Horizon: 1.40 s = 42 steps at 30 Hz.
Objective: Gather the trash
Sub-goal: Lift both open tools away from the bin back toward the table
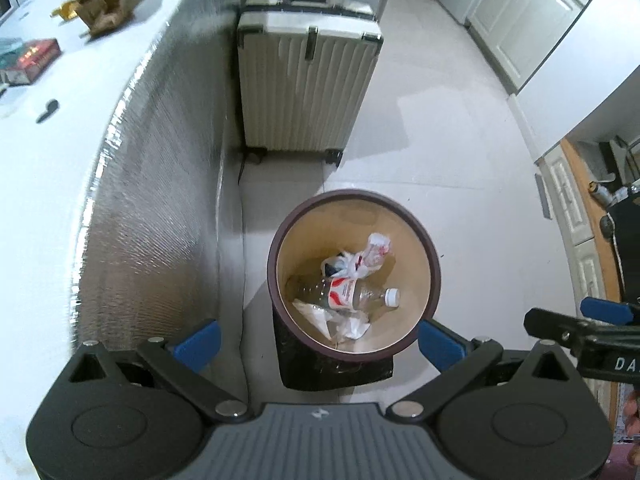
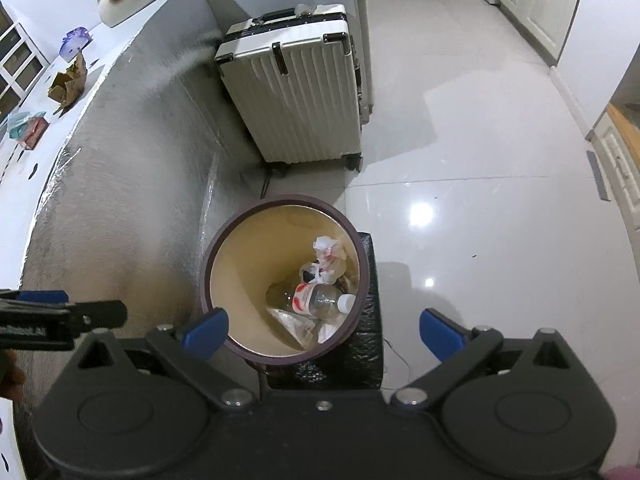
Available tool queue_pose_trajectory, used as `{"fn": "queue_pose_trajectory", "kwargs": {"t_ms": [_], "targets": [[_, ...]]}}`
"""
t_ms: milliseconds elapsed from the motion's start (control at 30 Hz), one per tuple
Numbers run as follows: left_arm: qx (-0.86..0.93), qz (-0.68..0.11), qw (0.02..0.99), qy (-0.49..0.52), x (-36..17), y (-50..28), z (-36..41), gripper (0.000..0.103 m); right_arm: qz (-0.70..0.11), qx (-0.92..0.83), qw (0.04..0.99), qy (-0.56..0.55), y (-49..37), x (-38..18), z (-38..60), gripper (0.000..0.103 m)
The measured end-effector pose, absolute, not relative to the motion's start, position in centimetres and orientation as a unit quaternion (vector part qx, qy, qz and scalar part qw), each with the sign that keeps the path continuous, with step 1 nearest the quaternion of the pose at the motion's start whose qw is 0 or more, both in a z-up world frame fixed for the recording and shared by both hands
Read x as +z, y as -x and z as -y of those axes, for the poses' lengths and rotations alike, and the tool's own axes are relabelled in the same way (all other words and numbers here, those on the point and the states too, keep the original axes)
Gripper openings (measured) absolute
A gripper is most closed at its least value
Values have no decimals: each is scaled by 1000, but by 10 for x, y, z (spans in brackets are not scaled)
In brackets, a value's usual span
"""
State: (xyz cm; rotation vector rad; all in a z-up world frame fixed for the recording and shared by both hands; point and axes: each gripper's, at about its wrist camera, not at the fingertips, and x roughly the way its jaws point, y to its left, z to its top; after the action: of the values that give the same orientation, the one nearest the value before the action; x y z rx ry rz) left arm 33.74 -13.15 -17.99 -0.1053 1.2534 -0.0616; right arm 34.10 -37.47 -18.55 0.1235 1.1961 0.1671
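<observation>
Trash bin (image 1: 434,256) on glossy tile floor (image 1: 460,152), beside suitcase (image 1: 304,88).

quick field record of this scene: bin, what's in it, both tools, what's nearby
bin: round trash bin, dark rim, tan inside, standing on the floor
contents: clear plastic bottle with white cap lying on its side, crumpled wrappers, white paper scraps
left tool: left tool open, nothing between its fingers, above the bin
right tool: right tool open, nothing held, above the bin
nearby: cream suitcase upright behind the bin, counter to the left with a cardboard box
</observation>
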Motion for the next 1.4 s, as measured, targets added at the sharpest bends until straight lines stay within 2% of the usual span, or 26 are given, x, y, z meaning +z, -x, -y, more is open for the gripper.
{"fn": "queue_pose_trajectory", "kwargs": {"t_ms": [333, 733, 1033, 1400], "targets": [[-30, -527, 847, 59, -126, -301, 117, 103, -510, 77, 855, -43, -310, -133, 366, 103], [1, -432, 898, 89, -45, -255, 47, 103, -427, 89, 898, -52, -287, -60, 328, 103], [4, -385, 919, 85, -4, -233, -27, 103, -386, 98, 915, -54, -275, -27, 255, 103], [-12, -353, 933, 64, 16, -242, -108, 103, -343, 113, 932, -40, -279, 0, 155, 103]]}}
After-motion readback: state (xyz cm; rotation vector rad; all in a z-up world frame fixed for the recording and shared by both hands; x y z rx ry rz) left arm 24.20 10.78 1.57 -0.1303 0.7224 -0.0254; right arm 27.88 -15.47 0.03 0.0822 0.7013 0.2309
